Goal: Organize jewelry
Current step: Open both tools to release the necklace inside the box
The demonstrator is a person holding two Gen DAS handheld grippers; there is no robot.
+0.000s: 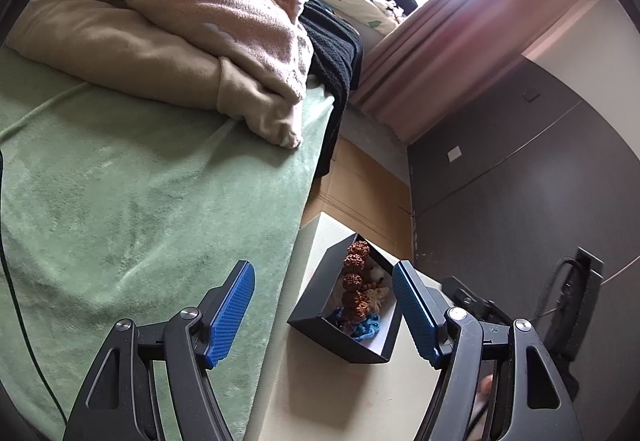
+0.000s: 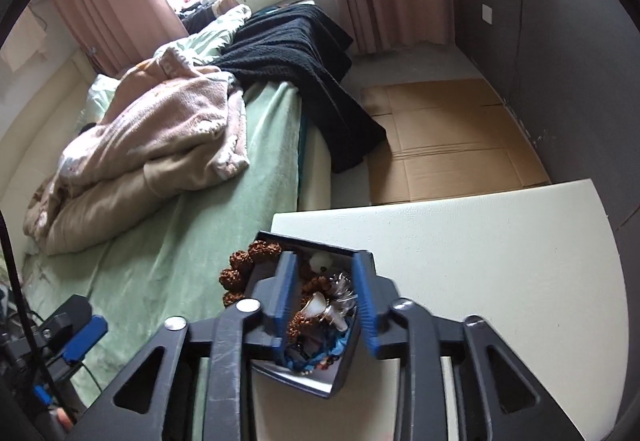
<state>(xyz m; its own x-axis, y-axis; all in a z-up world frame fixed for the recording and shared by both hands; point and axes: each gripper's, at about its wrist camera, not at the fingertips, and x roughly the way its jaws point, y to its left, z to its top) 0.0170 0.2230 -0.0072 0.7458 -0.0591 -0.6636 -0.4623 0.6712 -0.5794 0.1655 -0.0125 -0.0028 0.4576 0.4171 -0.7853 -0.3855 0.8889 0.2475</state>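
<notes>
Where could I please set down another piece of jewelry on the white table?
The white table is bare between the black box and its far edge by the cardboard floor. It is crowded inside the box, where beads spill over its bed-side wall.

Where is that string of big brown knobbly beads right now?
The brown beads hang over the left wall of the black box on the white table, beside the green bed, just left of the right gripper.
</notes>
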